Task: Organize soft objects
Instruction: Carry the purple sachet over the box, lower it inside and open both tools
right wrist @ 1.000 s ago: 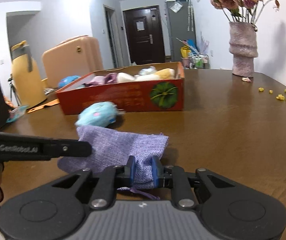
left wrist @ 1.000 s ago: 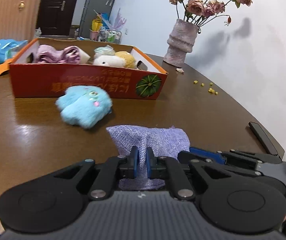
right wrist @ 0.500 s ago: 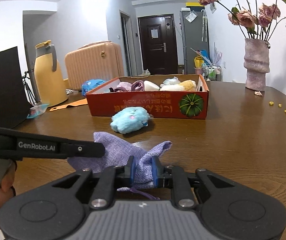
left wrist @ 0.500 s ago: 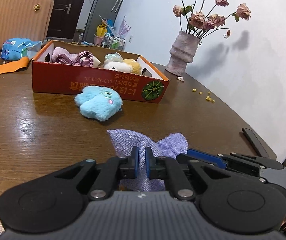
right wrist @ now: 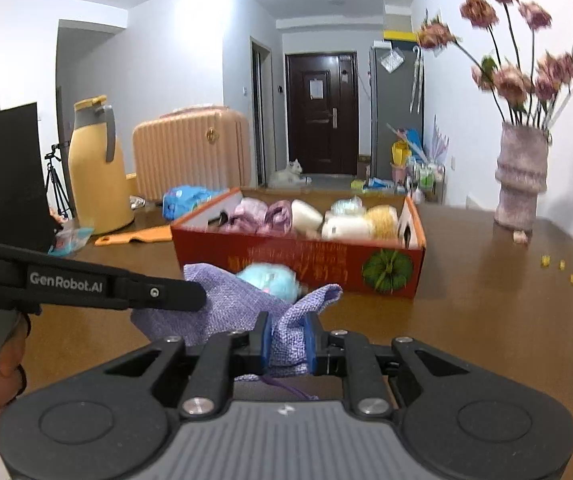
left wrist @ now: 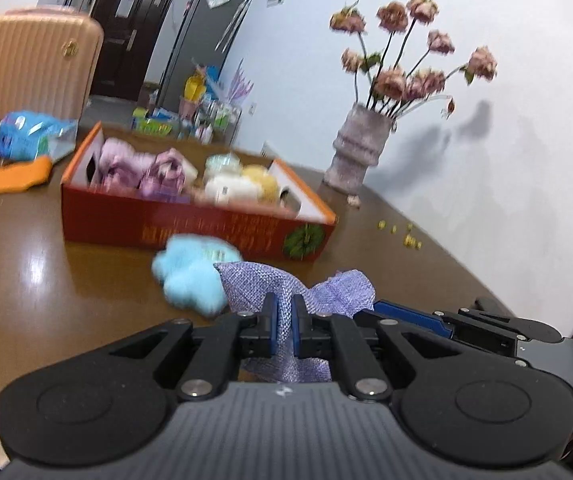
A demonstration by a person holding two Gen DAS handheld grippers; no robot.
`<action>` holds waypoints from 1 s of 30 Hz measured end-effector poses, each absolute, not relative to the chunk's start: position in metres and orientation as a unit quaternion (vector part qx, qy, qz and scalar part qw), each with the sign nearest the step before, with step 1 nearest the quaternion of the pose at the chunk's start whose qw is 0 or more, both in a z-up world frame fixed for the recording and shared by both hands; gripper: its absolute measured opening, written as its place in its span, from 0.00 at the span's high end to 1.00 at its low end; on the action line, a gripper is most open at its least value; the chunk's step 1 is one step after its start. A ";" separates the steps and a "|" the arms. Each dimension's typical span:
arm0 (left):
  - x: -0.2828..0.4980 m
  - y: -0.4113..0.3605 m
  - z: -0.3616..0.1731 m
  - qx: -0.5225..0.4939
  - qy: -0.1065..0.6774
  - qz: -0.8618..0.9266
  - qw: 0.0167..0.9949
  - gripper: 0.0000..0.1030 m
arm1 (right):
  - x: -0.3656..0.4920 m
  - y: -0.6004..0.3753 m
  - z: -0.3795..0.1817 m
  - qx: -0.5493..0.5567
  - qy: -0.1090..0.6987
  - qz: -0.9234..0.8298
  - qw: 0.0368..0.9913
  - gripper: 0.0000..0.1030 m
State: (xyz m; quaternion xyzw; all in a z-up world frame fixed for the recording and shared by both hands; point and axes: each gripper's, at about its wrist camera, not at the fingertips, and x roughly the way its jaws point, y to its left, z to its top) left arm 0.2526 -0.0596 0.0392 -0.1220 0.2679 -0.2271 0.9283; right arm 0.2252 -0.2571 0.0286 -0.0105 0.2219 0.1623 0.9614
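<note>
While both grippers share one load, I log positions against the red cardboard box (right wrist: 298, 256) as landmark, going left to right.

Left of the box on the brown table (right wrist: 486, 320): an orange cloth strip (left wrist: 6, 176) and a blue packet (left wrist: 26, 136), both well apart from my work. Inside the box: pink-purple soft items toward its left end, white and yellow plush toward its right. Just in front of the box, touching the table, lies the light-blue plush toy (left wrist: 190, 276).

Nearer me than the box, and clear of the table as far as I can judge, hangs the purple woven pouch (right wrist: 226, 308). Left gripper (left wrist: 284, 320): clenched on the pouch's left part, fabric pinched between its blue pads. Right gripper (right wrist: 288, 340): likewise clamped on the pouch's right end, where the drawstring dangles below. Right of the box, a grey vase (right wrist: 520, 176) of dried roses, near yellow crumbs.

Key relation: the pouch's long axis runs across, hand to hand, roughly parallel to the box's front wall. The box lies straight ahead of both grippers, beyond the blue toy. Neither hand looks clearly nearer; the right view faces the box's right half. My judgement: the carry must clear the toy and the front wall before release.
</note>
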 end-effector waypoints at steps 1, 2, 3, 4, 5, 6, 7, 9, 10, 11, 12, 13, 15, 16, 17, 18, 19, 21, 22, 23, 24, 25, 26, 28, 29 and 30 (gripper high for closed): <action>0.259 -0.059 0.044 -0.127 0.262 -0.233 0.928 0.93 | 0.230 -0.256 0.035 -0.016 0.214 0.162 0.963 0.84; 0.267 -0.057 0.048 -0.133 0.259 -0.239 0.926 0.93 | 0.235 -0.255 0.041 -0.023 0.206 0.161 0.965 0.84; 0.274 -0.057 0.051 -0.136 0.256 -0.244 0.926 0.93 | 0.241 -0.253 0.047 -0.032 0.198 0.160 0.966 0.84; 0.282 -0.057 0.055 -0.137 0.251 -0.245 0.926 0.93 | 0.247 -0.251 0.051 -0.039 0.192 0.160 0.967 0.84; 0.290 -0.057 0.058 -0.136 0.246 -0.245 0.928 0.93 | 0.256 -0.249 0.056 -0.046 0.186 0.159 0.968 0.84; 0.299 -0.057 0.062 -0.133 0.243 -0.247 0.929 0.93 | 0.264 -0.248 0.059 -0.053 0.182 0.158 0.969 0.84; 0.310 -0.057 0.066 -0.129 0.240 -0.246 0.930 0.93 | 0.275 -0.246 0.063 -0.059 0.178 0.157 0.970 0.84; 0.332 -0.056 0.071 -0.123 0.237 -0.248 0.931 0.93 | 0.299 -0.245 0.067 -0.056 0.178 0.162 0.969 0.84; 0.345 -0.054 0.072 -0.127 0.241 -0.248 0.930 0.93 | 0.313 -0.245 0.067 -0.054 0.181 0.164 0.968 0.84; 0.360 -0.053 0.072 -0.132 0.248 -0.245 0.928 0.93 | 0.327 -0.244 0.067 -0.051 0.184 0.165 0.968 0.84; 0.375 -0.051 0.071 -0.133 0.254 -0.245 0.926 0.93 | 0.342 -0.243 0.066 -0.047 0.188 0.166 0.967 0.84; 0.393 -0.050 0.069 -0.137 0.261 -0.238 0.925 0.93 | 0.357 -0.242 0.064 -0.042 0.194 0.168 0.966 0.84; 0.422 -0.050 0.063 -0.138 0.275 -0.232 0.923 0.93 | 0.385 -0.239 0.058 -0.035 0.206 0.167 0.964 0.84; 0.434 -0.049 0.058 -0.146 0.285 -0.228 0.920 0.93 | 0.399 -0.238 0.055 -0.032 0.213 0.166 0.962 0.84; 0.448 -0.049 0.052 -0.152 0.296 -0.228 0.915 0.93 | 0.412 -0.236 0.050 -0.030 0.219 0.165 0.961 0.84; 0.459 -0.051 0.045 -0.155 0.306 -0.228 0.911 0.93 | 0.424 -0.233 0.045 -0.027 0.228 0.165 0.959 0.85; 0.471 -0.053 0.035 -0.157 0.319 -0.221 0.908 0.93 | 0.436 -0.232 0.040 -0.022 0.237 0.167 0.957 0.87; 0.486 -0.058 0.017 -0.146 0.338 -0.210 0.906 0.93 | 0.455 -0.230 0.029 -0.010 0.254 0.168 0.952 0.95; 0.491 -0.059 0.009 -0.144 0.346 -0.208 0.903 0.93 | 0.462 -0.230 0.023 -0.005 0.261 0.168 0.950 0.95; 0.495 -0.060 0.002 -0.143 0.356 -0.208 0.900 0.92 | 0.467 -0.229 0.018 -0.002 0.267 0.168 0.949 0.95; 0.499 -0.061 -0.005 -0.139 0.369 -0.205 0.896 0.92 | 0.471 -0.229 0.012 -0.001 0.274 0.165 0.947 0.95; 0.501 -0.062 -0.011 -0.137 0.375 -0.199 0.895 0.92 | 0.475 -0.230 0.006 0.003 0.282 0.163 0.946 0.95; 0.501 -0.064 -0.015 -0.132 0.377 -0.195 0.896 0.92 | 0.478 -0.231 0.000 0.010 0.288 0.164 0.944 0.95; 0.499 -0.072 -0.019 -0.104 0.369 -0.188 0.905 0.92 | 0.479 -0.234 -0.009 0.024 0.292 0.167 0.942 0.95; 0.498 -0.074 -0.020 -0.098 0.366 -0.184 0.907 0.92 | 0.479 -0.235 -0.012 0.026 0.291 0.166 0.942 0.95; 0.498 -0.075 -0.020 -0.096 0.365 -0.183 0.908 0.92 | 0.479 -0.235 -0.013 0.027 0.289 0.165 0.942 0.95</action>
